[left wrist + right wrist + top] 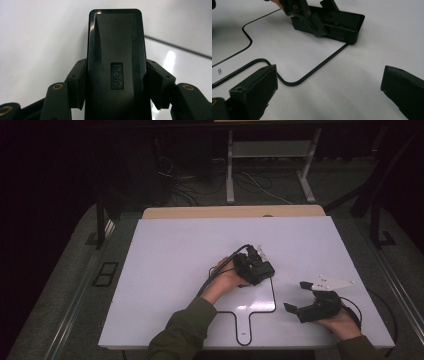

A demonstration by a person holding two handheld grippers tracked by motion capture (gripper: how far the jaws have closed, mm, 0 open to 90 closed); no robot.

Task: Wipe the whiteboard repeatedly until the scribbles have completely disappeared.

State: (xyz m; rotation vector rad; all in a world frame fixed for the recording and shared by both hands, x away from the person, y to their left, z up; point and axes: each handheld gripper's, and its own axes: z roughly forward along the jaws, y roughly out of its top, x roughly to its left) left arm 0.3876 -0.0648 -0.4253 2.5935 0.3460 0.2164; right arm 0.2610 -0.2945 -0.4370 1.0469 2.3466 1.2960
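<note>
Fig. My left claw [263, 266] is clamped on a black rectangular eraser [116, 65]; its jaws press the two long sides, so the block cannot twist as I hold it. In the left gripper view the eraser runs straight out between the jaws, its embossed label facing the camera. In the right gripper view it sits flat on the white board [317, 65], just inside the board's upper right corner, at the black border line [322, 65]. The flat, low hold appears suited to sliding the eraser across the surface, though no marks to wipe are visible.

My right claw [296, 296] rests on the tabletop [175, 250] near its right front corner, well apart from the eraser. Its jaws stand wide apart with nothing between them, as the right gripper view shows; it seems parked clear of the board so that the left hand [227, 277] can work freely.

The board's handle-shaped tab [243, 325] points toward my side of the tabletop. A white three-cornered plate [332, 282] lies just beyond the right claw.
</note>
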